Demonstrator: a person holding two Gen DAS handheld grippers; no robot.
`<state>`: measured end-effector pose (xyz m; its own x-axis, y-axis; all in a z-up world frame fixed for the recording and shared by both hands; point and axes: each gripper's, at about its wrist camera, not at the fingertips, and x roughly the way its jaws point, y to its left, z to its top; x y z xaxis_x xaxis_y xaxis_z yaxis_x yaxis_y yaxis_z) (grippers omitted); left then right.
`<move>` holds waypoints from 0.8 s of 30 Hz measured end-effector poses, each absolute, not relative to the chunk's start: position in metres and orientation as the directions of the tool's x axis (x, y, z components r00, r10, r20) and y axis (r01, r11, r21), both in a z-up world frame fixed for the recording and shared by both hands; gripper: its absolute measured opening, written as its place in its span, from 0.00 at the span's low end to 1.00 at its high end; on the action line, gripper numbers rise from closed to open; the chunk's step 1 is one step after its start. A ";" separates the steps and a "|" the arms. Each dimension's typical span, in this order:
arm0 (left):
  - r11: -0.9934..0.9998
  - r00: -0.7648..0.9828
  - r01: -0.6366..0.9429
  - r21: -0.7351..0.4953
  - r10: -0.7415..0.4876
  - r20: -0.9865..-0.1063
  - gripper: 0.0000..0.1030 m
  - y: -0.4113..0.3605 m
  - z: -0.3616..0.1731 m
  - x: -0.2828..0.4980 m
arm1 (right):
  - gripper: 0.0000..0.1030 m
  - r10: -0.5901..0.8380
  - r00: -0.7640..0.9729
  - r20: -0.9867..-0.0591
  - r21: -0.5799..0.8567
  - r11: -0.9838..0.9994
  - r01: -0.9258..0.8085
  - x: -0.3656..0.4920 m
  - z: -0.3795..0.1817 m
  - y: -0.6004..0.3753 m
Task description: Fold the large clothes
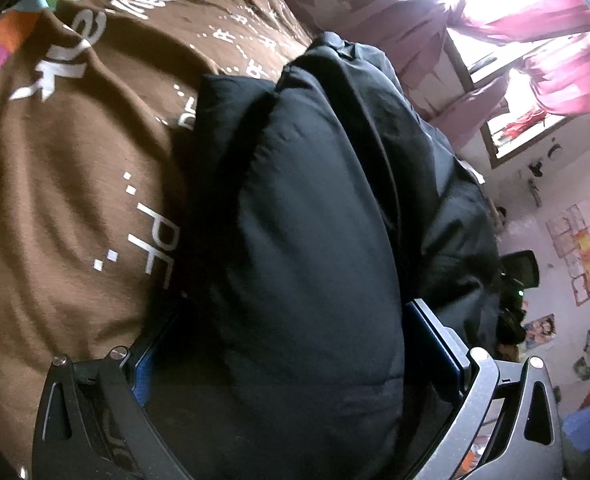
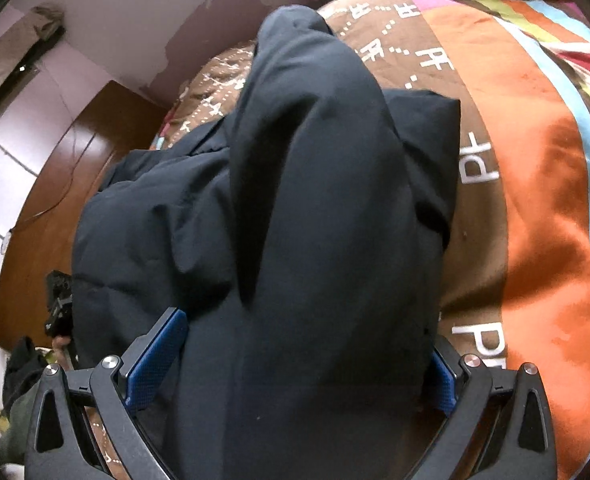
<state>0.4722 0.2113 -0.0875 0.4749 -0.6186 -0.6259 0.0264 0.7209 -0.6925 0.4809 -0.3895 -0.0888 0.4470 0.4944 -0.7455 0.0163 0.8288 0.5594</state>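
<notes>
A big black padded jacket (image 1: 303,208) lies bunched on a brown blanket (image 1: 55,200) with white lettering. In the left wrist view a thick fold of it fills the space between my left gripper's (image 1: 291,344) blue-padded fingers (image 1: 439,340); the jaws stand wide around the bulk. In the right wrist view the jacket (image 2: 315,220) rises as a lifted fold between my right gripper's (image 2: 307,360) fingers (image 2: 159,356), which also stand wide apart, pressed against the fabric. The fingertips are partly hidden by cloth.
The blanket (image 2: 535,200) has orange, blue and cartoon-patterned parts. A wooden headboard (image 2: 55,184) curves at the bed's left. A window with pink curtains (image 1: 535,40) and a wall with posters (image 1: 579,256) lie to the right. The other gripper (image 1: 515,280) shows beyond the jacket.
</notes>
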 end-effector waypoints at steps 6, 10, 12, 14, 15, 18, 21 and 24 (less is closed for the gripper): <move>0.720 0.457 0.051 -0.692 -0.633 -0.625 0.88 0.211 -0.082 0.473 | 0.99 0.433 0.443 -0.785 0.532 0.838 0.125 0.484 -0.086 -0.382; 0.718 0.462 0.044 -0.695 -0.631 -0.623 0.74 0.214 -0.077 0.470 | 0.73 0.411 0.451 -0.792 0.505 0.856 0.107 0.480 -0.079 -0.376; 0.717 0.473 0.038 -0.696 -0.626 -0.620 0.67 0.216 -0.074 0.467 | 0.58 0.421 0.463 -0.780 0.523 0.845 0.113 0.475 -0.076 -0.378; 0.734 0.491 0.049 -0.677 -0.608 -0.624 0.55 0.212 -0.068 0.462 | 0.42 0.433 0.472 -0.768 0.536 0.838 0.104 0.472 -0.071 -0.377; 0.741 0.499 0.059 -0.669 -0.603 -0.623 0.51 0.211 -0.065 0.458 | 0.39 0.430 0.477 -0.767 0.530 0.843 0.092 0.470 -0.069 -0.375; 0.772 0.540 0.098 -0.627 -0.571 -0.619 0.36 0.199 -0.048 0.444 | 0.32 0.384 0.495 -0.779 0.468 0.882 0.051 0.462 -0.064 -0.365; 0.840 0.591 0.130 -0.527 -0.492 -0.639 0.27 0.175 -0.031 0.431 | 0.25 0.312 0.538 -0.783 0.376 0.927 0.010 0.451 -0.057 -0.352; 0.862 0.641 0.177 -0.476 -0.468 -0.609 0.24 0.149 -0.011 0.424 | 0.18 0.275 0.581 -0.766 0.325 0.946 -0.019 0.443 -0.043 -0.343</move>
<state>0.4240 0.1489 -0.0108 0.6406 -0.4680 -0.6088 0.1774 0.8616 -0.4756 0.4428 -0.3430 -0.0431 0.5806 0.2750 -0.7663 -0.0189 0.9455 0.3250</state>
